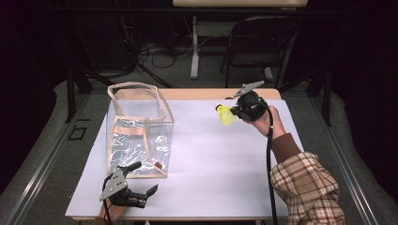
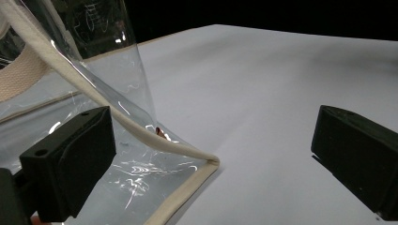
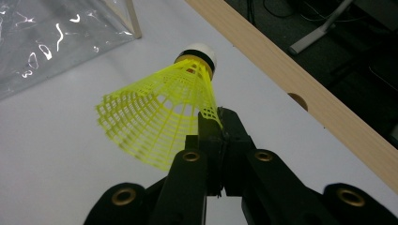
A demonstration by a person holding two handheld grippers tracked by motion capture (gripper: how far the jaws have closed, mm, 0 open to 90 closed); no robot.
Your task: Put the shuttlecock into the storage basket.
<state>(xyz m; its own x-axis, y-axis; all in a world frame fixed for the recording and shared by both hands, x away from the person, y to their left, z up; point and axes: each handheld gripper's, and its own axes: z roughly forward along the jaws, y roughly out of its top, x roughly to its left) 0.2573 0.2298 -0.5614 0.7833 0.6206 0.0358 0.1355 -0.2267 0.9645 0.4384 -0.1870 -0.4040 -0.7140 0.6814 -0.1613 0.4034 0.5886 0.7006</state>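
At the near left of the white sheet (image 1: pixel 211 159) that covers the table, the left gripper (image 1: pixel 145 180) lies low in the person's left hand, its jaws spread wide with nothing pressed between them. Seen from the left gripper view, one jaw sits against the near bottom corner of the clear plastic bag (image 2: pixel 117 122), while the other stands well apart over bare sheet; the bag's cream fabric trim (image 2: pixel 183 150) bends round that corner between them, and whether the first jaw actually touches the plastic cannot be told. The clear plastic bag (image 1: pixel 138 129) stands upright and open-topped just beyond this gripper, on the left part of the sheet. To the right of the bag, well apart from it and toward the far edge of the sheet, the right gripper (image 1: pixel 236 111) is raised above the table in the person's right hand (image 1: pixel 267 121), whose plaid sleeve (image 1: pixel 307 185) comes in from the lower right. Its jaws are clamped on the rim of the yellow mesh skirt of a shuttlecock (image 3: pixel 159 119), whose white-tipped cork end points away from the gripper, toward the bag's side of the table. The shuttlecock (image 1: pixel 225 114) hangs clear of the sheet.
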